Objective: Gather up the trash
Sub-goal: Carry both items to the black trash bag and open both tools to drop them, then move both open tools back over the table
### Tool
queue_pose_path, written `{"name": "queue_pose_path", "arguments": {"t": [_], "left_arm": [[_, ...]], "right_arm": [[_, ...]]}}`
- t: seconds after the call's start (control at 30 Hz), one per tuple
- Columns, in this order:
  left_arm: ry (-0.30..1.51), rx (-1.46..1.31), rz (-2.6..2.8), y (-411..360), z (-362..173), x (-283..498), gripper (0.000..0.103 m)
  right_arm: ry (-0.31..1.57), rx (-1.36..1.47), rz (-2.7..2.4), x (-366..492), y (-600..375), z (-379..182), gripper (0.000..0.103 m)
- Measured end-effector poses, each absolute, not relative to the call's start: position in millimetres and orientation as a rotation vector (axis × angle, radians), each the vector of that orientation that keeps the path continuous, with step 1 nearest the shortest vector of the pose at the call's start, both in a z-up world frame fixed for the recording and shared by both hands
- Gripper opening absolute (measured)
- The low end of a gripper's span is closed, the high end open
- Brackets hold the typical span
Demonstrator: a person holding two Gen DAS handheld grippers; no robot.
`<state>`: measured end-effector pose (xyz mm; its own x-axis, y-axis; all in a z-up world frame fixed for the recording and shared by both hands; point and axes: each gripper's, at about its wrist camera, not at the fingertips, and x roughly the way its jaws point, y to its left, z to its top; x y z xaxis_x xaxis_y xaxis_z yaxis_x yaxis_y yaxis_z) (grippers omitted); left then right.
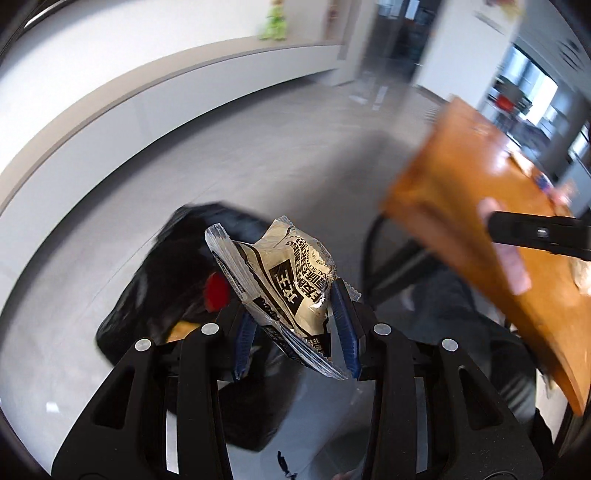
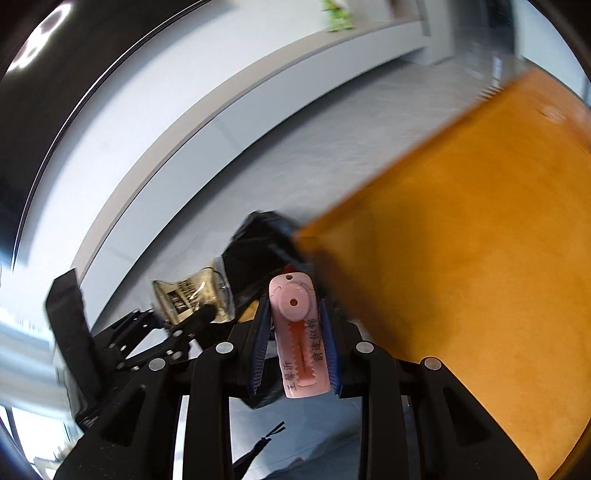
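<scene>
My left gripper (image 1: 295,295) is shut on a crumpled beige snack wrapper (image 1: 291,280) with black print, held above the floor. Below and behind it sits a black trash bag (image 1: 162,295) with something red (image 1: 217,291) showing inside. My right gripper (image 2: 295,314) is shut on a flat pink pig-shaped card (image 2: 299,332) with red printed characters. In the right wrist view the left gripper (image 2: 199,314) and its wrapper (image 2: 192,295) appear at the left, beside the black bag (image 2: 258,254). In the left wrist view the right gripper's fingers (image 1: 532,232) and the pink card (image 1: 513,262) show at the right.
An orange wooden table top (image 2: 461,258) fills the right side, its edge (image 1: 443,177) near both grippers, with dark metal legs (image 1: 373,251) beneath. Grey floor (image 1: 258,147) runs to a white curved wall with a beige ledge (image 1: 110,110). A green item (image 1: 273,26) stands on the ledge.
</scene>
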<state>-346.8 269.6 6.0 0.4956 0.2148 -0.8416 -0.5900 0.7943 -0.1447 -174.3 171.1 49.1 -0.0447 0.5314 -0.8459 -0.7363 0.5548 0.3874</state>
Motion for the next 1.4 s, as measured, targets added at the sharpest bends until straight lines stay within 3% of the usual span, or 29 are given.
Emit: {"name": "queue_pose_path", "arguments": {"t": [0.1, 0.13, 0.17, 0.2, 0.23, 0.5, 0.8, 1.4], "left_arm": [[0.942, -0.500, 0.584, 291.4, -6.6, -373.5, 0.041], [0.942, -0.525, 0.609, 298.1, -11.2, -382.9, 0.051], [0.936, -0.544, 0.625, 302.4, -12.8, -389.0, 0.064], [0.926, -0.563, 0.638, 306.8, -13.5, -395.7, 0.098], [0.899, -0.580, 0.651, 310.7, -12.0, -403.7, 0.097], [0.823, -0.587, 0.685, 322.5, -4.2, -421.0, 0.097], [0.812, -0.594, 0.625, 308.1, 12.6, -398.5, 0.097], [0.846, -0.349, 0.366, 224.9, 74.2, -236.5, 0.097]], "right_arm": [[1.251, -0.246, 1.088, -194.3, 205.6, 46.1, 0.029], [1.248, -0.257, 1.102, -199.7, 219.4, 44.5, 0.029], [1.240, -0.271, 1.105, -207.9, 228.3, 43.5, 0.036], [1.229, -0.294, 1.088, -210.5, 238.7, 41.9, 0.045], [1.218, -0.303, 1.063, -213.4, 243.9, 41.1, 0.059], [1.231, -0.306, 1.075, -219.8, 250.4, 36.0, 0.060], [1.120, -0.324, 1.037, -217.0, 220.8, 65.1, 0.072], [1.104, -0.107, 0.724, -68.5, 58.9, 87.5, 0.074]]}}
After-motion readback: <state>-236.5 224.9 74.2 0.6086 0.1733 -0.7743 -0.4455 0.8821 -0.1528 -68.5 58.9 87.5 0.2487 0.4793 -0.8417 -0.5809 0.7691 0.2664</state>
